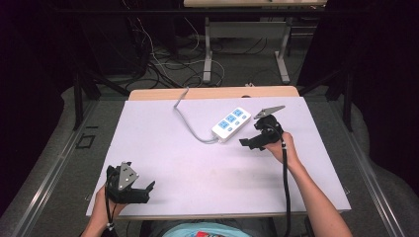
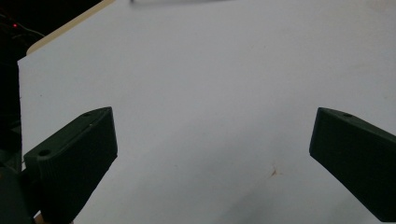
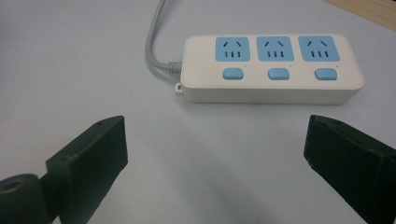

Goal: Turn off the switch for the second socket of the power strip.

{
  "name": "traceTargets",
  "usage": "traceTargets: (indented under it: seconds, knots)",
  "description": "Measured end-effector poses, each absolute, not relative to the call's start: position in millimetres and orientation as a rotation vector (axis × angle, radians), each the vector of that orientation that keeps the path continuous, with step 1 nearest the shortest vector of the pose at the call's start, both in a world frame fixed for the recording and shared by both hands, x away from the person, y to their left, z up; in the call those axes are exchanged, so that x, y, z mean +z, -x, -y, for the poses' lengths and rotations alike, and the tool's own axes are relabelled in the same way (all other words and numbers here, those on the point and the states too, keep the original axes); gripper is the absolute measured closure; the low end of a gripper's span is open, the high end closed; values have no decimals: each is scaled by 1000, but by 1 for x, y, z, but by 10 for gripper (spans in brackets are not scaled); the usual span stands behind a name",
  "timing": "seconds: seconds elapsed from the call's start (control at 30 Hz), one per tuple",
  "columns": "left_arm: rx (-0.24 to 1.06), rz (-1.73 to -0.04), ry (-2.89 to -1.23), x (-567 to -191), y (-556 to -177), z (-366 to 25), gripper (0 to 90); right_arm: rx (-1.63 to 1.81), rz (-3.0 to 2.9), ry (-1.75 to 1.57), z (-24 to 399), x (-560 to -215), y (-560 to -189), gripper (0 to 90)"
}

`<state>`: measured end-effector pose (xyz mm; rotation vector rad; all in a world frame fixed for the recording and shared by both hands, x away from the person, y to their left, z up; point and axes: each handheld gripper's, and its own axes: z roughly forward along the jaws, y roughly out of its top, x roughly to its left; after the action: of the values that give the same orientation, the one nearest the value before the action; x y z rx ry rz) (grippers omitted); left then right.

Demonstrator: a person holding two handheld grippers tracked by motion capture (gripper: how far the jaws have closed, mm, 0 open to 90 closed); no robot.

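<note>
A white power strip [image 1: 231, 124] with three blue sockets and three blue switches lies on the white table sheet [image 1: 188, 163], right of centre; its grey cable [image 1: 188, 123] curves off toward the table's far edge. My right gripper [image 1: 251, 143] stands open just to the right of the strip's near end, nothing between its jaws. In the right gripper view the power strip [image 3: 271, 70] lies a short way ahead of the spread jaws, apart from them. My left gripper [image 1: 143, 191] rests open at the table's near left edge, empty, facing bare sheet [image 2: 210, 93].
The wooden table edge [image 1: 212, 92] shows beyond the sheet at the far side. Behind the table, cables [image 1: 163, 64] litter the floor around another table's metal legs [image 1: 207, 49]. A small brown stain [image 2: 273, 171] marks the sheet near the left gripper.
</note>
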<state>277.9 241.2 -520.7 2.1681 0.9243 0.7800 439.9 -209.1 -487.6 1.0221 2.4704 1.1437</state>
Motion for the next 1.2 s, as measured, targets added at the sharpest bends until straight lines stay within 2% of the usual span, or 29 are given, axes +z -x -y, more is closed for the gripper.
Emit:
traceTargets:
  seconds: [0.6, 1.2]
  knots:
    - [784, -926, -2168, -521, -278, -241, 8, 1108, -2467, -993, 228, -490, -407, 2]
    - [784, -924, -2169, -521, -278, -240, 7, 1112, -2443, -973, 248, -496, -370, 0]
